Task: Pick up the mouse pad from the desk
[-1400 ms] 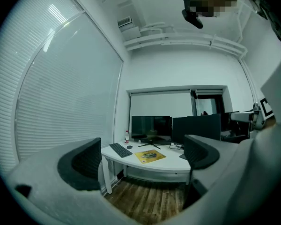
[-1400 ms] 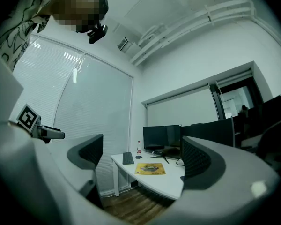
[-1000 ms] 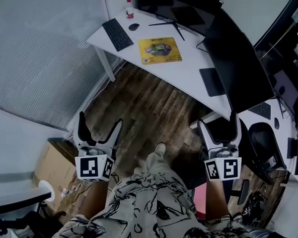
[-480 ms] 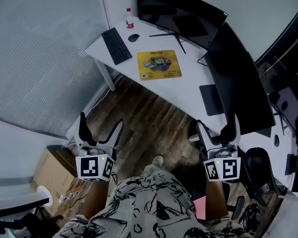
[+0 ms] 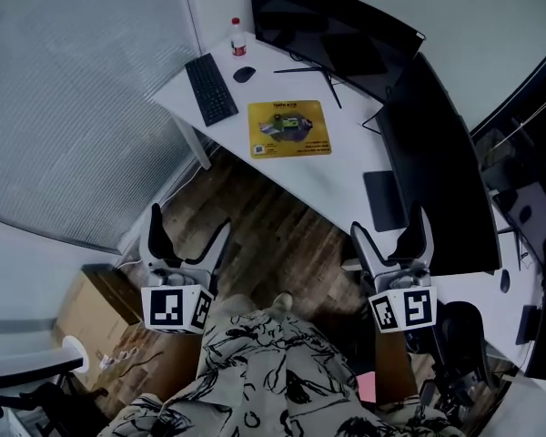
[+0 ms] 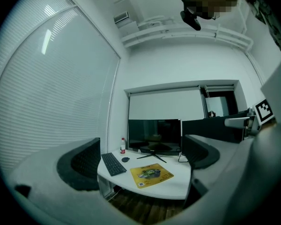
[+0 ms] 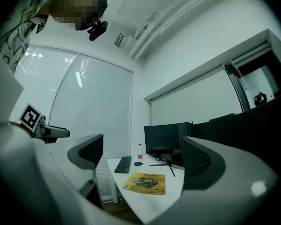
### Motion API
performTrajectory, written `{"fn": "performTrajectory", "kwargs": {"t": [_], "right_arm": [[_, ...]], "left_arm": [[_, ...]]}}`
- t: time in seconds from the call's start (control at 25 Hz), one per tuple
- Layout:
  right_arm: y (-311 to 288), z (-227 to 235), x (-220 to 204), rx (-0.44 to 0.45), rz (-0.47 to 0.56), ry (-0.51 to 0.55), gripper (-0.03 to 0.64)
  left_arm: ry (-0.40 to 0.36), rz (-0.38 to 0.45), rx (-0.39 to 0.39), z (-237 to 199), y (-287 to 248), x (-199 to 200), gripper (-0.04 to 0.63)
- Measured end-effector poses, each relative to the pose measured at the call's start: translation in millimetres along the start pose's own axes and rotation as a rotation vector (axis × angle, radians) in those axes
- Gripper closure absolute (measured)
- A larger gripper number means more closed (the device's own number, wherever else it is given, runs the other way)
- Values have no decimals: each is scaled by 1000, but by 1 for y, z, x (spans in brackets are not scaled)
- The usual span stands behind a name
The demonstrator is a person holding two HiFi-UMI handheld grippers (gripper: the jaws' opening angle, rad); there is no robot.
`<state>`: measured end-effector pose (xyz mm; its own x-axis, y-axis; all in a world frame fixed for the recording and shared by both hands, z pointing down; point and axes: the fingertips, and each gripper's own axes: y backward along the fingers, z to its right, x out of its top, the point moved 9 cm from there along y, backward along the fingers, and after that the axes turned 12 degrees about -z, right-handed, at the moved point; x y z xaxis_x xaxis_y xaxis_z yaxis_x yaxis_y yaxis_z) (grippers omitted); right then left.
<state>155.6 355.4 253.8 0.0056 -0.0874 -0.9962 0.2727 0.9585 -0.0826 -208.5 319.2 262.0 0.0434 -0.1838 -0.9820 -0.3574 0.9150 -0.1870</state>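
A yellow mouse pad [image 5: 289, 127] with a printed picture lies flat on the white desk [image 5: 346, 157], between the keyboard and the monitors. It also shows in the left gripper view as the mouse pad [image 6: 152, 175] and in the right gripper view as the mouse pad [image 7: 144, 183]. My left gripper [image 5: 188, 237] is open and empty, held over the wooden floor well short of the desk. My right gripper [image 5: 389, 235] is also open and empty, near the desk's front edge by the black divider.
A black keyboard [image 5: 210, 88], a mouse [image 5: 244, 75] and a small bottle [image 5: 237, 36] lie at the desk's left end. A wide monitor [image 5: 332, 31] stands behind the pad; a black divider [image 5: 441, 176] runs to the right. A cardboard box [image 5: 96, 312] is at the lower left.
Both grippers and the person have moved closer to the desk; the desk and pad sit lower and nearer in the head view. The jaws stay open.
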Motion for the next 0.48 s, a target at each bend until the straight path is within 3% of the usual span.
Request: {"fn": "performTrajectory", "kwargs": {"t": [0.32,0.48], "right_arm": [[-33,14,-9,19,-18,-27,101],[-55,23,-4,-14,5,-29,101]], "left_arm": [[21,-38,64,-20,-17,-6,48],[21,-50,66,-34,-40,-8,48]]}}
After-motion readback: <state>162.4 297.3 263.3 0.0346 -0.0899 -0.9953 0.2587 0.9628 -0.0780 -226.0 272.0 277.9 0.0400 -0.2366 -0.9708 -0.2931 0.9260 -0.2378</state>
